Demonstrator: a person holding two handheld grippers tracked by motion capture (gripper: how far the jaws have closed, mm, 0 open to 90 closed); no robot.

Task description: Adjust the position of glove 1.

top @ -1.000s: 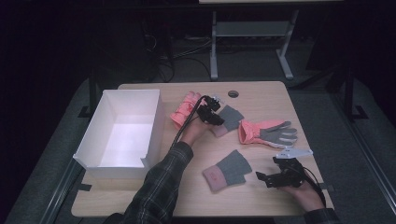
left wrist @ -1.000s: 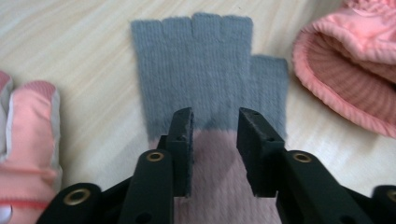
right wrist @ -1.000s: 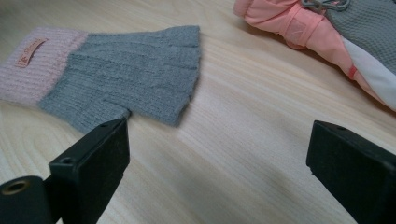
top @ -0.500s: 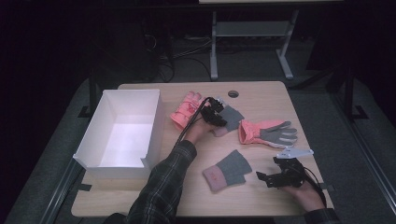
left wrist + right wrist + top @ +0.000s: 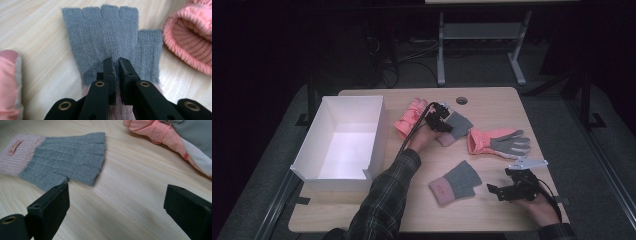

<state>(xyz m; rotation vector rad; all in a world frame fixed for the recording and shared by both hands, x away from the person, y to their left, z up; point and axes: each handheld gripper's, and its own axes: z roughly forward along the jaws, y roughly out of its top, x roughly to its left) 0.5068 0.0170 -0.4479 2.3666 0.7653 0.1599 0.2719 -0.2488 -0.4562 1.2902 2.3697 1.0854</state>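
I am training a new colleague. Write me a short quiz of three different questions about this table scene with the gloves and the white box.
1. True or false: the left gripper has its jaws pinched on the grey fingerless glove.
2. Multiple choice: the jaws of the right gripper are A) shut on a glove, B) wide apart over bare table, C) inside the white box.
3. Fill in: the second grey fingerless glove has a cuff of ___ colour.

Key
1. True; the jaws have just been closing and a fold of the knit is between them.
2. B
3. Pink
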